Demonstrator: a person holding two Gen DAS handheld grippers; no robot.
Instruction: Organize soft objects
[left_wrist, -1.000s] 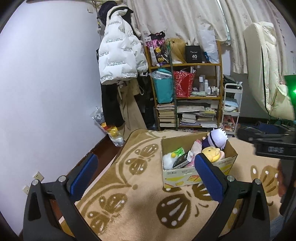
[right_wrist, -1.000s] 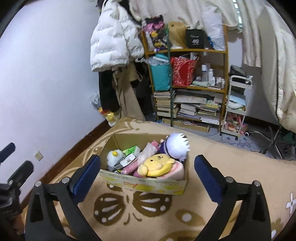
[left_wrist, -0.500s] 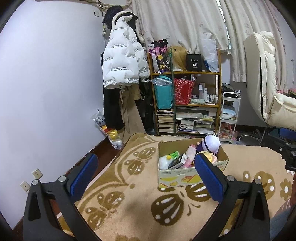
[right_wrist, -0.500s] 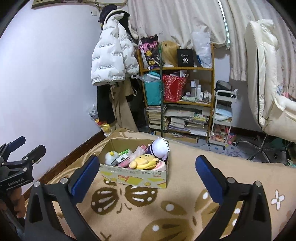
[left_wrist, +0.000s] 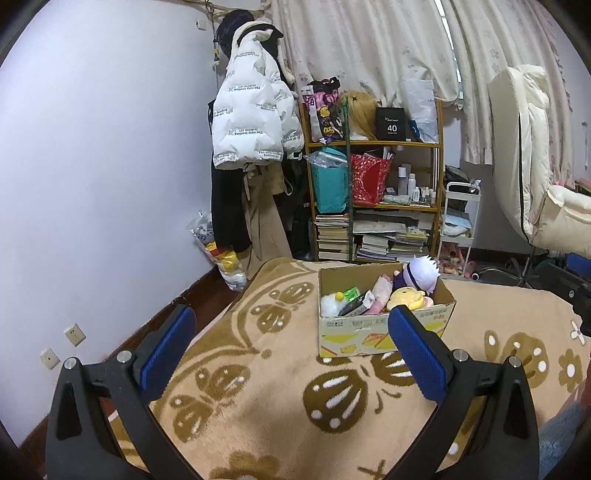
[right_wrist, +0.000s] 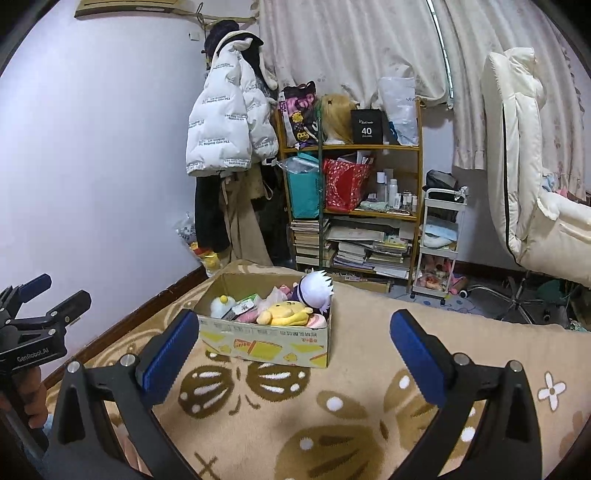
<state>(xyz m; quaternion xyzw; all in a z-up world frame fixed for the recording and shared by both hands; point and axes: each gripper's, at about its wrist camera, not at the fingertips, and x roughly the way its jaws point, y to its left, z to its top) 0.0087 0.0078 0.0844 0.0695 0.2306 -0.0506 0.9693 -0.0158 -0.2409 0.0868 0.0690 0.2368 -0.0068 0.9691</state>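
Note:
A cardboard box (left_wrist: 384, 332) (right_wrist: 264, 341) stands on a beige blanket with brown butterflies. Inside lie a yellow plush (left_wrist: 404, 298) (right_wrist: 286, 314), a white-haired doll (left_wrist: 424, 272) (right_wrist: 316, 290), a white fluffy toy (left_wrist: 328, 304) (right_wrist: 221, 304) and pink soft items. My left gripper (left_wrist: 291, 345) is open, well short of the box, nothing between its blue pads. My right gripper (right_wrist: 295, 345) is open too, held back from the box and empty. The left gripper also shows at the left edge of the right wrist view (right_wrist: 33, 314).
The blanket (left_wrist: 258, 398) (right_wrist: 351, 406) covers a bed. Behind stand a wooden shelf (left_wrist: 376, 199) with books and bags, a white puffer jacket (left_wrist: 251, 118) on the wall, a small white cart (left_wrist: 458, 229) and a cream chair (right_wrist: 528, 177).
Both grippers have pulled back and up from the box, which now looks smaller and farther. Both stay open and empty.

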